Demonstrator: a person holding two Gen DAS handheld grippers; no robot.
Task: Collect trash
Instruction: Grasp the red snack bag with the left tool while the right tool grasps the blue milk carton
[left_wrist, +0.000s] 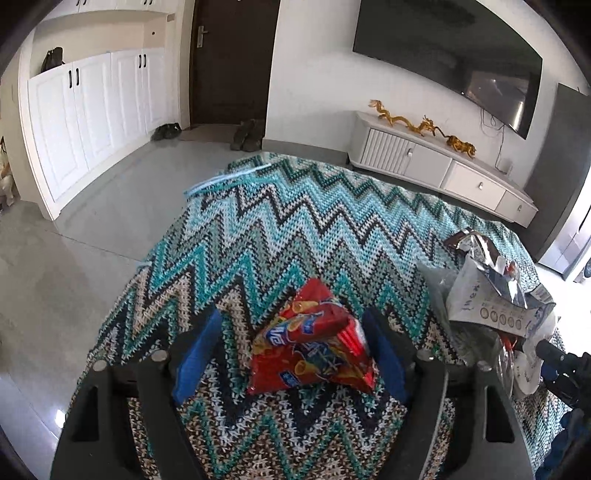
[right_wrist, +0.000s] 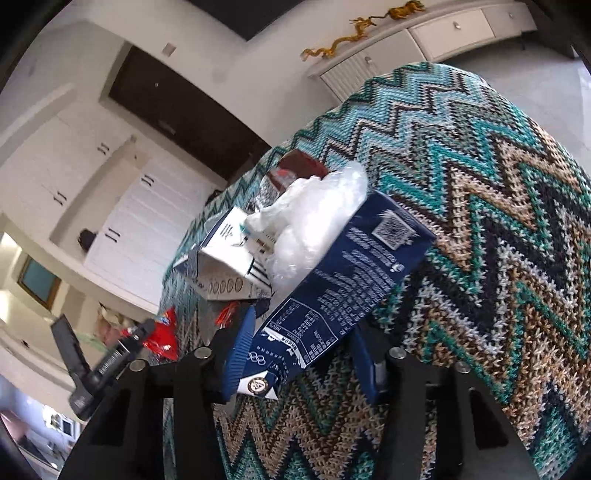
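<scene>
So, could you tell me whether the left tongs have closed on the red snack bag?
No, the left tongs are open, straddling the red snack bag.

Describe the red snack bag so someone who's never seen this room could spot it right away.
Find the zigzag knitted cloth covering the table. The red snack bag lies on it between the left gripper's open blue fingers. It sits alone, bright red, apart from the silvery-white trash pile on its right.

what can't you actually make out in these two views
- Left wrist: whether the left tool touches the red snack bag; the bag hides the contact.
- Right wrist: whether the right tool pinches the blue carton; the carton covers the far pad.
- Both: the trash pile's contents; wrappers overlap.
- Carton print: too small to read.
</scene>
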